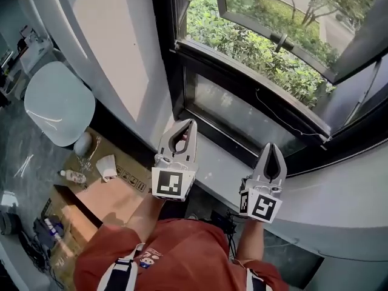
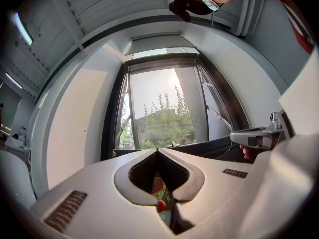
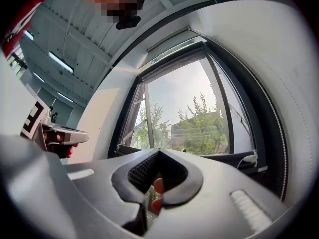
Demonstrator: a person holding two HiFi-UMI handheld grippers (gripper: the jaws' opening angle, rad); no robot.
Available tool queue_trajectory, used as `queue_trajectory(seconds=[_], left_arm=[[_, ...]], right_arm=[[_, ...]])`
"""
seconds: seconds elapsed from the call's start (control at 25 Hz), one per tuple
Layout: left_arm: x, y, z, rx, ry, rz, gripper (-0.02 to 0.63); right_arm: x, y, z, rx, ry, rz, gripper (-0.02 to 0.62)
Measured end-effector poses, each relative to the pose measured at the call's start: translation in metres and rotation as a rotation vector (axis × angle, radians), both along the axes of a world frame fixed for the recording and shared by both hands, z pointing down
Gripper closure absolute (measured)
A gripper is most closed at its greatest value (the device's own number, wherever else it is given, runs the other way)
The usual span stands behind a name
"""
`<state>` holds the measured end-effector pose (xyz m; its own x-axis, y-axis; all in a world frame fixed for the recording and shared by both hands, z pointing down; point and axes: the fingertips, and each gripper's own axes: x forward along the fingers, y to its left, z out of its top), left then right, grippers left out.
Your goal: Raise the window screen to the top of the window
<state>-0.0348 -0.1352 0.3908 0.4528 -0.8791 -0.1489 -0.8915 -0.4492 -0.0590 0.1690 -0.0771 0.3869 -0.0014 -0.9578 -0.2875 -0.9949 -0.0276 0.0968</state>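
The black-framed window (image 1: 182, 59) rises above a pale sill (image 1: 339, 193). Its lower dark panel (image 1: 236, 111) sits under a sash (image 1: 285, 38) that is swung outward. I cannot pick out the screen's mesh; the opening (image 2: 164, 108) looks hazy in both gripper views. My left gripper (image 1: 185, 125) is shut and empty, its tip just short of the frame's lower left corner. My right gripper (image 1: 271, 146) is shut and empty too, its tip near the lower bar. The left gripper (image 2: 157, 150) sees the right gripper (image 2: 254, 136) beside it, and the right gripper (image 3: 159, 151) sees the left gripper (image 3: 62, 133).
A thin cord (image 1: 285, 119) runs along the lower bar. Green bushes (image 1: 254, 47) lie outside. A white chair (image 1: 57, 102), a cardboard box (image 1: 106, 199) and a small bottle (image 1: 73, 176) stand on the floor at the left. A white wall (image 1: 112, 47) flanks the frame.
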Motion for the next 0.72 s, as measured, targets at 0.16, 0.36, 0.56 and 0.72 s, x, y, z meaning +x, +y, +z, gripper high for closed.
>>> queue_trajectory(seconds=[0.16,0.36,0.56,0.72], left_arm=[[-0.013,-0.037,0.006,-0.008,0.020,0.022,0.600],[-0.004,-0.080,-0.006,0.021,0.005,0.109,0.600],[0.019,-0.110,-0.009,0.025,-0.001,0.215,0.600],[0.036,-0.128,-0.012,0.029,0.003,0.277,0.600]], right_arm=[[-0.019,-0.030,-0.001,-0.010,0.021,0.027,0.586],[-0.020,-0.059,-0.013,-0.014,0.040,0.100,0.586],[-0.009,-0.073,-0.017,-0.019,0.049,0.197,0.586],[0.003,-0.080,-0.020,-0.021,0.052,0.260,0.586]])
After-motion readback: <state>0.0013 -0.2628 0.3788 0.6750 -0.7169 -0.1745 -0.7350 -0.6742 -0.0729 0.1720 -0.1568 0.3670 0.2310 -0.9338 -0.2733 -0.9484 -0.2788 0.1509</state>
